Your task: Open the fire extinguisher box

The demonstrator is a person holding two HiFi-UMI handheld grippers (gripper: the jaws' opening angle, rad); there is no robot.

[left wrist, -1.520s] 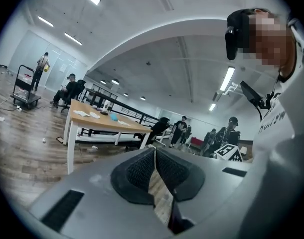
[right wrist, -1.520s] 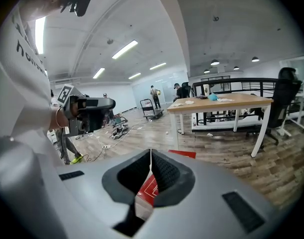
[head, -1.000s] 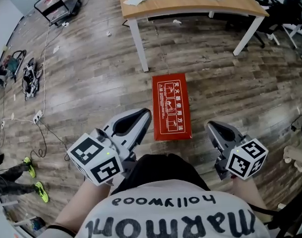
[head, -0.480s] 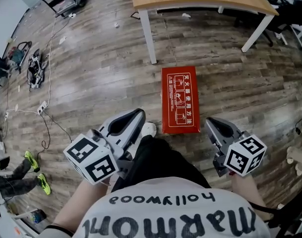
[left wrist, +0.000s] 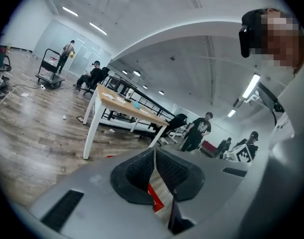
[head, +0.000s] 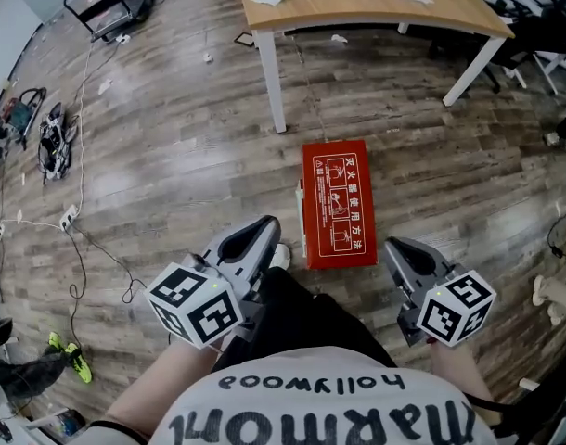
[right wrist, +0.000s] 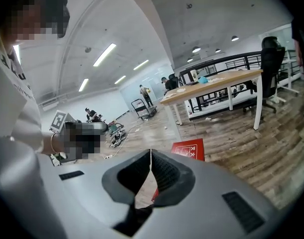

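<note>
The left tongs [head: 264, 228] and right tongs [head: 396, 248] are clenched on nothing, probably because no grasp is due yet. They sit at seven and five o'clock of the fire extinguisher box [head: 337, 202], pointing ahead and slightly down. The box lies flat on the floor [head: 172, 156], closed, with the worktop [head: 348, 3] beyond at twelve.

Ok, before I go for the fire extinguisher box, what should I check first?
1. Red fire extinguisher box found, lying flat on the floor, printed face up: ok.
2. Box closed, nothing lifted: ok.
3. Left gripper free, jaws together, nothing between: ok.
4. Right gripper free, jaws together, nothing between: ok.
5. Grippers at the box: not ok, both short of it.
6. Where its latch or handle sits: cannot tell.
</note>
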